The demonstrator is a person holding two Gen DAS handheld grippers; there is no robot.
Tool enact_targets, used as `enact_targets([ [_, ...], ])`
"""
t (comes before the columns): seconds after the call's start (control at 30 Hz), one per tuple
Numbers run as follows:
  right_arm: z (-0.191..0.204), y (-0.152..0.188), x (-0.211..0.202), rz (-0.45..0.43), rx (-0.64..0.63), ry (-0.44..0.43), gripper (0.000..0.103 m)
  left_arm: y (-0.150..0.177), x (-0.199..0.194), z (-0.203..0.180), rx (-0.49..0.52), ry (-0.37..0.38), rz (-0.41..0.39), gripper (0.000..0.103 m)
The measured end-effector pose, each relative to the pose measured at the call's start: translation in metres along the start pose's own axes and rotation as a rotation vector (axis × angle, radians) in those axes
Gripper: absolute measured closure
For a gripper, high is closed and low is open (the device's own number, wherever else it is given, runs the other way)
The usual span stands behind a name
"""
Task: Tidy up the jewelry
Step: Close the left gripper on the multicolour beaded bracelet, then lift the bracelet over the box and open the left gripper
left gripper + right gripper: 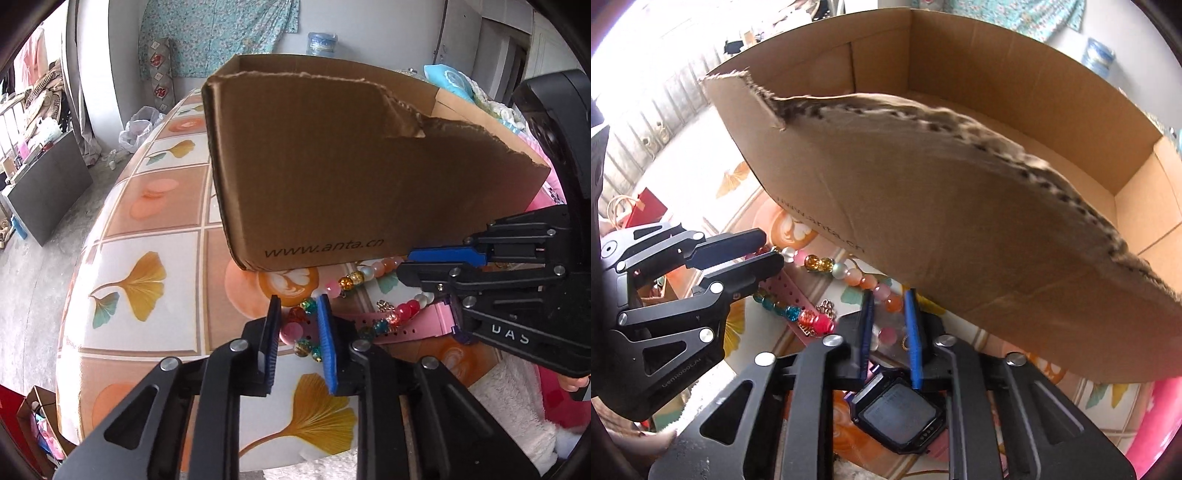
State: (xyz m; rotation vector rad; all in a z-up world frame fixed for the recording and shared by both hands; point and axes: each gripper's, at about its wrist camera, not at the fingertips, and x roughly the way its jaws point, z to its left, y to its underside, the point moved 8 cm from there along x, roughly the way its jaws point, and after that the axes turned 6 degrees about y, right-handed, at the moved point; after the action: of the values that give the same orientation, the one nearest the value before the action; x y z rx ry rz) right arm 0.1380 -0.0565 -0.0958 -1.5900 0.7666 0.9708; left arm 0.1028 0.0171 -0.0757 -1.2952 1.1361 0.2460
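Beads on a long necklace (334, 286) lie strung across the patterned table (147, 240), just in front of the torn cardboard box (351, 166) and partly over a pink-strapped watch (901, 413). From largest to smallest: the box stands open-topped right behind the strand, so a lift up and over its ragged near wall looks like the coming move. The strand's long axis runs crosswise, from one gripper to the other. At its one end the left gripper (297, 325) has its fingers nearly together around a cluster of beads; at the other end the right gripper (888, 325) has its fingers drawn close on pale pink and orange beads. Both hands sit on the strand, neither nearer than the other.
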Motion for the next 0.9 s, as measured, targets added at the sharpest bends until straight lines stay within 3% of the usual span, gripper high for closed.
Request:
enact_targets([
  [0.07,0.003,-0.001,-0.002,-0.014,0.0,-0.006,0.095,-0.001,-0.001,0.002,0.002,-0.014,-0.007,0.093],
  [0.37,0.0,0.005,-0.04,-0.117,0.03,-0.044,0.095,-0.009,-0.031,-0.003,-0.024,0.05,-0.097,0.094],
  [0.57,-0.01,0.002,-0.086,-0.207,0.048,-0.081,0.096,-0.027,-0.066,-0.01,-0.033,0.104,-0.165,0.094],
  [0.73,-0.02,-0.005,-0.137,-0.322,0.048,-0.123,0.096,-0.056,-0.107,-0.022,-0.024,0.172,-0.247,0.094],
  [0.9,-0.045,-0.042,-0.158,-0.401,0.059,-0.157,0.096,-0.11,-0.124,-0.028,-0.006,0.204,-0.278,0.094],
])
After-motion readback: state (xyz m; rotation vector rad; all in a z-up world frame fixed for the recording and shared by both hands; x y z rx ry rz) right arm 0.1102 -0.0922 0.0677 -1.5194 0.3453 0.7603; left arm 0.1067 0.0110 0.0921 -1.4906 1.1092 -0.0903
